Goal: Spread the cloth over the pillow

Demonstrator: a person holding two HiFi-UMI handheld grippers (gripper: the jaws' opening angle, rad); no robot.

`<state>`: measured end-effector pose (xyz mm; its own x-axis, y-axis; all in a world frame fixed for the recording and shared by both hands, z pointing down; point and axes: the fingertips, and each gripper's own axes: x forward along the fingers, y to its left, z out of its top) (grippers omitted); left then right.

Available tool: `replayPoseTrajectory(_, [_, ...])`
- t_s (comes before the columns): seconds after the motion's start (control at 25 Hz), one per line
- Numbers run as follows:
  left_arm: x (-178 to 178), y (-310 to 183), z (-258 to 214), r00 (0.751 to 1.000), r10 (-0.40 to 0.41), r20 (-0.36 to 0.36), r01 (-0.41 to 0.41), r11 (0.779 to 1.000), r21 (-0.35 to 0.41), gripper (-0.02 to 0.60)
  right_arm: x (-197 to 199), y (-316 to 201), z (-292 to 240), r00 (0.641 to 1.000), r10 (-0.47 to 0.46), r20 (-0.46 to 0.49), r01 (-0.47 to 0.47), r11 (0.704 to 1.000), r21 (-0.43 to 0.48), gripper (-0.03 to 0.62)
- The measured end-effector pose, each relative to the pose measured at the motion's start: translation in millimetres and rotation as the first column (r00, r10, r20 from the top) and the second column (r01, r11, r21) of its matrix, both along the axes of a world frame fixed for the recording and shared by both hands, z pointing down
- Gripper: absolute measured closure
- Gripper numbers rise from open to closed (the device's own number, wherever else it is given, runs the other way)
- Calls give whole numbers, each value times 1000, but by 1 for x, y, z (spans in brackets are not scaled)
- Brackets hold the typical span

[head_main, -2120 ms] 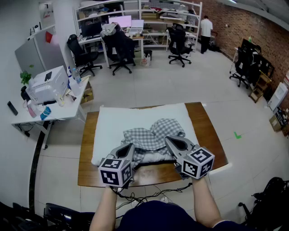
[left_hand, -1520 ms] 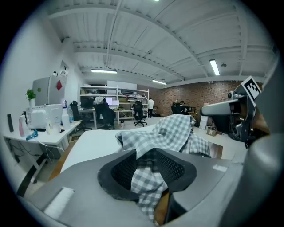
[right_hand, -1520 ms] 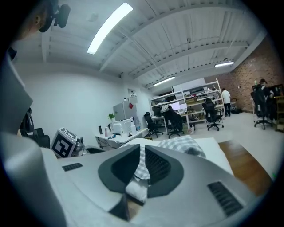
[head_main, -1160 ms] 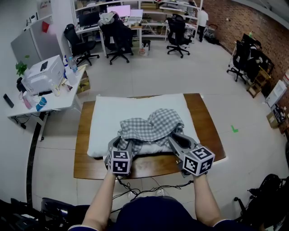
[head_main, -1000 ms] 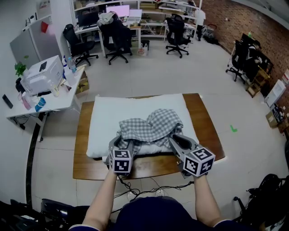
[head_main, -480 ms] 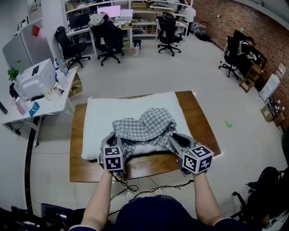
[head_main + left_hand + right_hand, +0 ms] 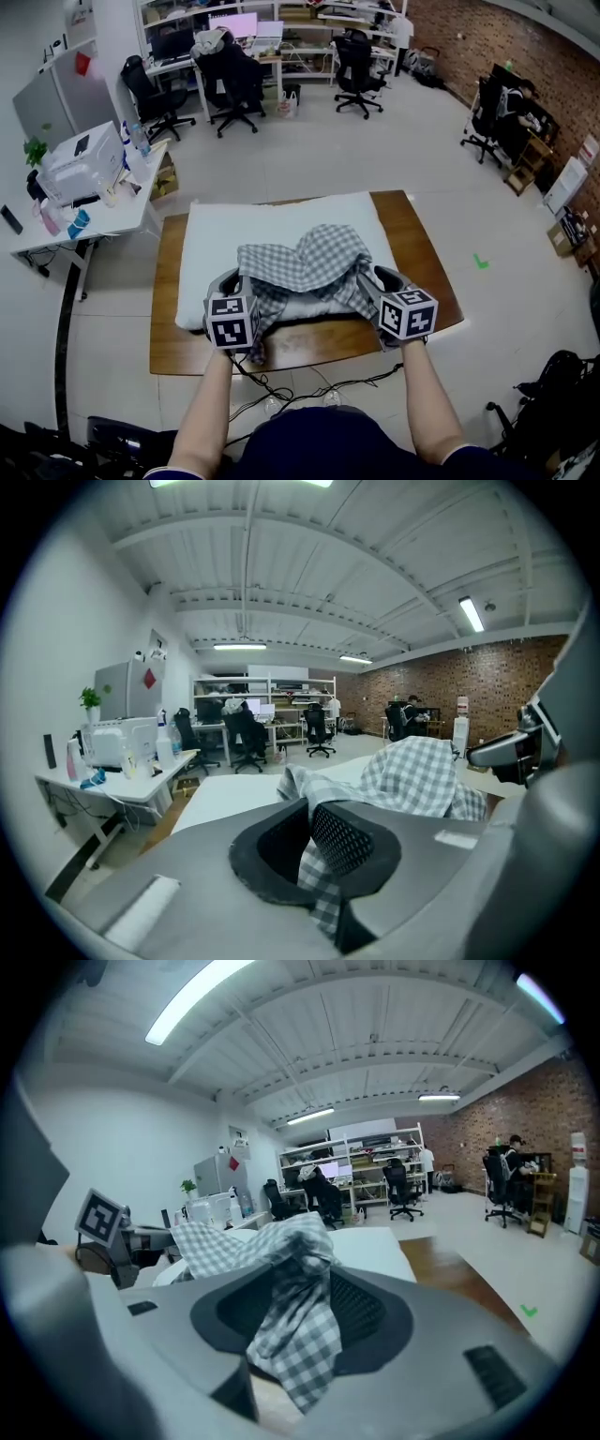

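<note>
Left gripper (image 7: 310, 816) tight on cloth (image 7: 305, 258) (right gripper (image 7: 298, 1314) just opening, cloth between)

Bare pillow (image 7: 223, 242) beyond bunched cloth (image 7: 302, 262)

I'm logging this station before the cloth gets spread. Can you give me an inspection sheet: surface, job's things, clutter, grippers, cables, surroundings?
Surface: wooden table, mostly covered by the pillow.
Job's things: white pillow lies flat; checked cloth bunched on its near half, not yet spread.
Clutter: nothing seen on the table.
Grippers: left gripper shut on the cloth's near edge; right gripper has just been opening, jaws apart with cloth hanging between them.
Cables: loose cables on the floor by the table's near edge.
Surroundings: side desk with a printer at left, office chairs behind, brick wall at right.
</note>
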<state>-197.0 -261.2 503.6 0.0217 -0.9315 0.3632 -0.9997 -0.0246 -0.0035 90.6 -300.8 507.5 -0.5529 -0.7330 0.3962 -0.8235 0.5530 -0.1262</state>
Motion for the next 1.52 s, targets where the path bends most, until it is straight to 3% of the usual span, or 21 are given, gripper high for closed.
replayPoseTrajectory(0.44, [-13, -4, -37, 1000, -17, 15, 16, 999, 48, 569, -8, -34, 20, 1000, 6, -9, -6, 1000, -24, 393])
replayPoseTrajectory(0.56, [-18, -3, -37, 999, -29, 19, 28, 999, 44, 569, -17, -43, 25, 1000, -22, -13, 21, 999, -32, 434])
replayPoseTrajectory(0.72, [-25, -1, -39, 999, -38, 27, 36, 998, 42, 569, -16, -48, 18, 999, -21, -30, 21, 1000, -1, 577])
replayPoseTrajectory(0.84, [-35, 2, -42, 998, -54, 30, 53, 998, 45, 569, -13, -47, 5, 998, -39, -43, 40, 999, 30, 577])
replayPoseTrajectory(1.2, [-60, 0, -89, 996, -84, 40, 79, 991, 109, 569, -2, -54, -79, 997, -38, -62, 50, 977, 209, 579])
replayPoseTrajectory(1.52, [-74, -6, -203, 986, -75, 150, 34, 965, 260, 569, -9, -60, -181, 988, -52, -147, 107, 909, 403, 577])
